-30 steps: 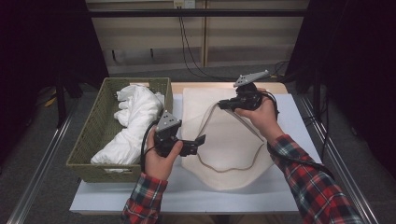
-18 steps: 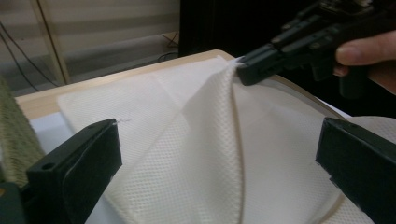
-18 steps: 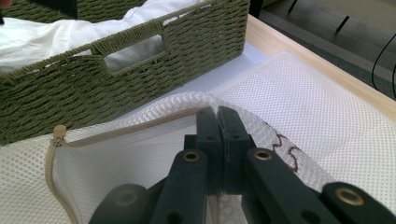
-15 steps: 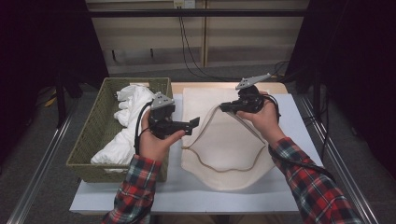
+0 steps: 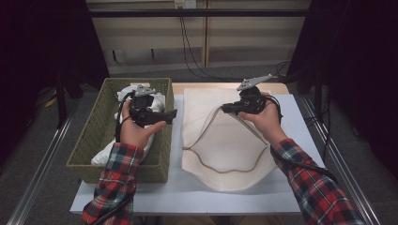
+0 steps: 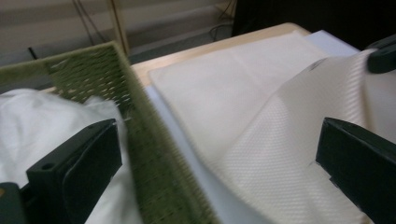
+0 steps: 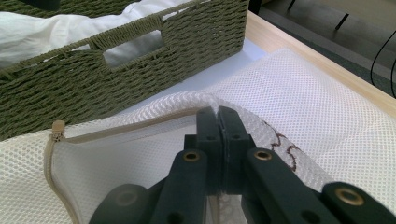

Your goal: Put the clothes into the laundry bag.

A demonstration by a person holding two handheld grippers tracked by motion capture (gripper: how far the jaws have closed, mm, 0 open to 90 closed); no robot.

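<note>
**Bag mouth held up, left hand over the basket**

Right hand-held gripper [image 5: 227, 108] clenched on the upper rim of the mesh laundry bag [image 5: 225, 140], lifting the zippered mouth open; rest of bag lies flat on the desk [image 5: 187, 192]. Left hand-held gripper [image 5: 170, 114] released, jaws wide with nothing between them, over the right wall of the wicker basket [image 5: 96, 140], white cloth [image 5: 105, 157] beneath.

Risks, as I judge them:
- Thin pinch on the rim; a tug could slip the mesh free and the mouth falls shut.
- Left jaws close to the basket wall; a low reach could snag the weave instead of the cloth.

Right gripper view shows the pinch and zipper pull [image 7: 58, 127]. High view gives the bag's whole opening.
</note>
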